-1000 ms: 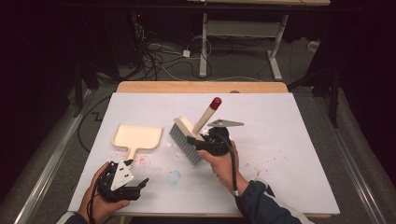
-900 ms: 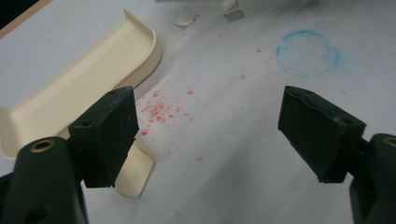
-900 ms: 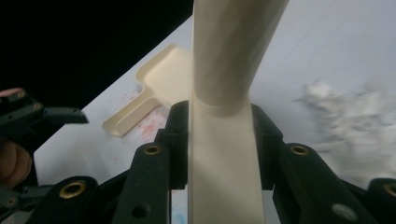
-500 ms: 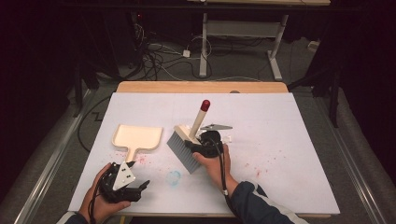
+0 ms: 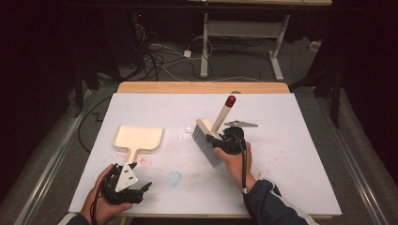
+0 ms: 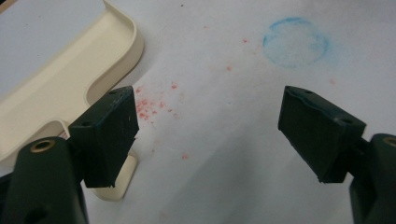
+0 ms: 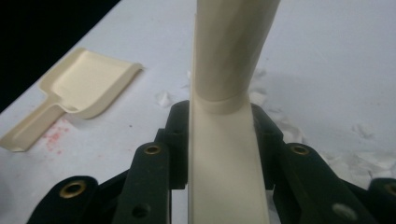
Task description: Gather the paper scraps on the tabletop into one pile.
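The right gripper (image 5: 224,140) is pinching the flat neck of a cream plastic hand brush with grey bristles and a red-tipped handle (image 5: 212,133), its jaws pressing on both faces where the round handle (image 7: 232,46) is widening into the head. The brush is standing tilted near the middle of the white paper-covered table (image 5: 291,154), bristles down, with small white paper scraps (image 5: 184,132) lying just beside them on the dustpan's side. It is likely handling as a light, stiff tool with smooth, slightly slippery plastic, so the flat neck is giving the surest hold; the soft bristles should be bending under pressure.

The left gripper (image 5: 136,190) is resting at the near edge with its jaws spread wide and holding nothing, just beside the short handle of the shallow cream plastic dustpan (image 5: 138,138). That handle (image 6: 119,179) looks thin, rigid and easy to clamp, though whether one jaw is touching it is hard to tell. Red powdery specks (image 6: 149,105) and a faint blue ring stain (image 6: 294,42) are marking the paper.
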Demonstrator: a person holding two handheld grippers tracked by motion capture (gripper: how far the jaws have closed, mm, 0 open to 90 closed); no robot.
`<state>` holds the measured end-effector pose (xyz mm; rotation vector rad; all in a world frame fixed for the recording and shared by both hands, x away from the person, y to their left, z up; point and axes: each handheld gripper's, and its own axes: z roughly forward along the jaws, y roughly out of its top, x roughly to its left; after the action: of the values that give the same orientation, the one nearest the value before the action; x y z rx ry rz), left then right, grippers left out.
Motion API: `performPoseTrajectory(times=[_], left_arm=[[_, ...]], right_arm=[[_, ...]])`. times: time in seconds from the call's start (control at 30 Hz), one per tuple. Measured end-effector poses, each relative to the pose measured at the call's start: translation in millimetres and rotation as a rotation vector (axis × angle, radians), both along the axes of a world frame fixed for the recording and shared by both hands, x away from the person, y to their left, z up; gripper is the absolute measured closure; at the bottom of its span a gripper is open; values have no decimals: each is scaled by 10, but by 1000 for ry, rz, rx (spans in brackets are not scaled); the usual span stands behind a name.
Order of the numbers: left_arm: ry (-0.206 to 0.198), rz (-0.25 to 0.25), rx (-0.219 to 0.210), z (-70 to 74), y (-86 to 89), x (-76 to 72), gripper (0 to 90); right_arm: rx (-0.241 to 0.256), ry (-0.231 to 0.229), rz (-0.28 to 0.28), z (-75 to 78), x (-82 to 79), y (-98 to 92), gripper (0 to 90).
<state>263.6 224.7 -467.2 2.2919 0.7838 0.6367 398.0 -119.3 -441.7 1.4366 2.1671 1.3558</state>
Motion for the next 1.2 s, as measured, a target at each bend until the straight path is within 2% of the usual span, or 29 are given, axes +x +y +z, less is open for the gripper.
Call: performPoseTrajectory(times=[0.13, 0.27, 0.4, 0.53, 0.63, 0.67, 0.73, 0.83, 0.93, 1.0, 1.07, 1.1, 1.17, 1.2], left_arm=[[1, 0, -5, -2, 0, 2, 194], [6, -3, 0, -8, -4, 10, 194], [6, -6, 0, -6, 1, 7, 194], [10, -7, -1, -8, 9, 9, 194], [11, -9, -6, -13, 5, 11, 194], [11, -9, -7, -14, 3, 11, 194], [16, -15, -2, -14, 4, 12, 194], [21, -16, -2, -18, 1, 14, 194], [24, -20, 0, -25, -12, 13, 194], [24, -22, 4, -25, -16, 14, 193], [25, -22, 10, -27, -32, 11, 193], [25, -22, 10, -27, -32, 11, 193], [26, -25, 14, -26, -39, 8, 193], [27, -26, 18, -28, -43, 9, 193]], right_arm=[[35, -37, 29, 135, -38, 76, 673], [51, -57, 77, 195, -50, 281, 673], [34, -39, 124, 127, -1, 528, 673], [10, -12, 125, 13, 100, 685, 673], [-34, -41, 95, -61, 178, 734, 674], [-34, -41, 95, -61, 178, 734, 674], [-31, -26, 48, -97, 273, 682, 672], [-37, -21, 4, -110, 312, 582, 672], [-57, -43, -44, -85, 303, 432, 672], [-56, -39, -58, -81, 300, 372, 672], [-53, -29, -102, -79, 274, 177, 672], [-53, -29, -102, -79, 274, 177, 672], [-47, -16, -131, -79, 224, -13, 671], [-47, -16, -131, -79, 224, -13, 671]])
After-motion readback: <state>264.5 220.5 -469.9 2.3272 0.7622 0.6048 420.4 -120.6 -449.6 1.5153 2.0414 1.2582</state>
